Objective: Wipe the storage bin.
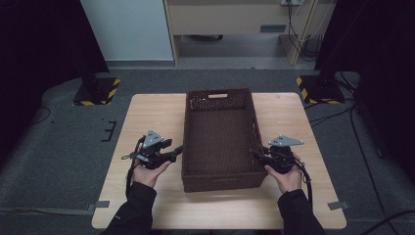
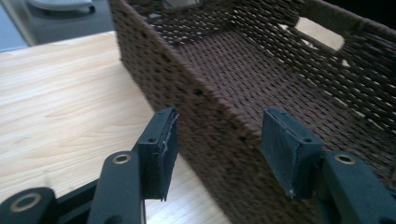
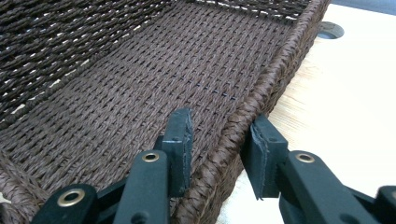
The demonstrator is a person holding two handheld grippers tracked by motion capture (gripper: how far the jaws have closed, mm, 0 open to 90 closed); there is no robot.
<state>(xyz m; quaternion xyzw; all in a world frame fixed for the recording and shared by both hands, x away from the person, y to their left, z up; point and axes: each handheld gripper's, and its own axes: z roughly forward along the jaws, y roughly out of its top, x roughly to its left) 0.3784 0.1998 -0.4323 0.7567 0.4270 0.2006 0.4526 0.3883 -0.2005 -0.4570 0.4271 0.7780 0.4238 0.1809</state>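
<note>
While both grippers straddle the long side walls of the brown woven basket (image 1: 219, 139), the step in hand looks like getting a two-handed grip for a lift or shift. Left gripper (image 1: 177, 151): jaws wide, one pad outside the left wall, one inside, neither pressing yet. Right gripper (image 1: 258, 155): jaws narrower, astride the right rim (image 3: 243, 122), small gaps visible, so not clamped. Basket sits mid-table (image 1: 147, 112), empty, open side up; long axis runs away from the person, handle cutout (image 1: 218, 96) at the far end. Next move likely calls for closing both jaws on the walls evenly before raising, keeping the basket level.
</note>
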